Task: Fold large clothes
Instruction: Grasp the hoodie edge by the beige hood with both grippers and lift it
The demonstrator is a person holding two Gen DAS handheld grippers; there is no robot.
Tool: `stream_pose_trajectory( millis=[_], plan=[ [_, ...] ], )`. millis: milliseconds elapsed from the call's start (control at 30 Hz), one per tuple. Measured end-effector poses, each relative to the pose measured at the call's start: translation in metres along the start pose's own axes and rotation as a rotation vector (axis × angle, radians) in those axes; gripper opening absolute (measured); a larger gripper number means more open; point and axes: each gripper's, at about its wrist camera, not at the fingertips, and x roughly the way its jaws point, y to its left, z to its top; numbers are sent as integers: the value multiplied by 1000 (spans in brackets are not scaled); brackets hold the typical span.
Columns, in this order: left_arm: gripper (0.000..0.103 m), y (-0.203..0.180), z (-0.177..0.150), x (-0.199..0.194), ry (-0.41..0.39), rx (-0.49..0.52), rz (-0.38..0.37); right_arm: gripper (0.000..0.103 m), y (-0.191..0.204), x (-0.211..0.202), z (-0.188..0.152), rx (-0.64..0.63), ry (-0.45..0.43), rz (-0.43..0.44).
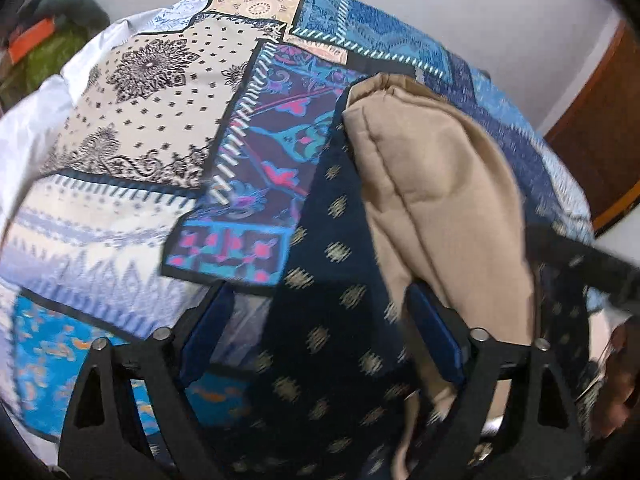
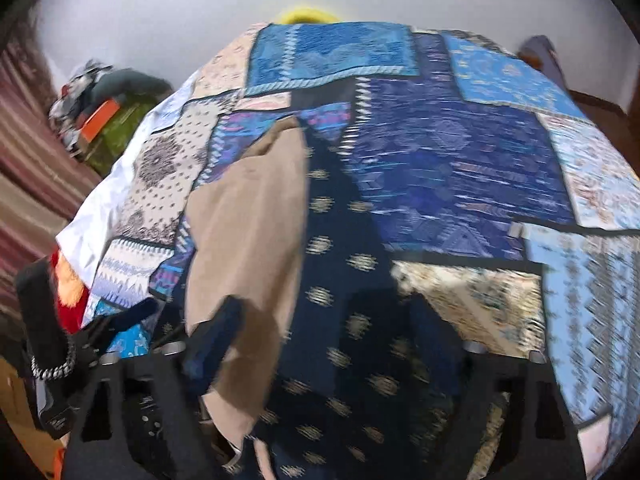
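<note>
A dark navy garment [image 1: 320,360] with small gold motifs and a tan part [image 1: 432,168] lies on a patchwork bedspread [image 1: 152,92]. In the left wrist view it runs between the two blue pads [image 1: 204,328] of my left gripper [image 1: 320,332]. The jaws stand wide, and bedspread shows between the left pad and the cloth. In the right wrist view the same navy cloth [image 2: 340,320] and tan part [image 2: 248,220] lie between the fingers [image 2: 216,336] of my right gripper [image 2: 328,328], also wide apart. Both views are blurred.
A heap of green and orange things [image 1: 52,36] lies at the far left by the white wall. A brown wooden door [image 1: 600,128] stands on the right. A person's hand [image 1: 616,380] is at the right edge. Red and orange cloth [image 2: 68,292] lies beside the bed.
</note>
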Motion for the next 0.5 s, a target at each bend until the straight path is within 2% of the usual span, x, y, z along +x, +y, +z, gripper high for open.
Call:
stream_pose_trajectory(
  millis=[33,67,100,167,267,400,500],
  plan=[
    [73,-3,1,1,-2,2,-13,62,3,3,1,-10,-6,-17],
    [61,-6,2,1,-3,8,-24,48,7,5,1,-31,-12,-29],
    [56,-9,2,1,-3,11,-29,38,11,6,0,-50,-12,-34],
    [24,-16,3,-1,-4,22,-26,18,14,7,-3,-81,-11,-47],
    [14,-26,2,-15,-1,56,-14,11,15,-3,-10,-94,-12,-4],
    [13,-37,-12,-60,-46,133,-43,11,20,-38,-30,-155,-44,7],
    [13,-48,-31,-98,-73,211,-51,10,28,-73,-50,-190,-65,50]
  ],
)
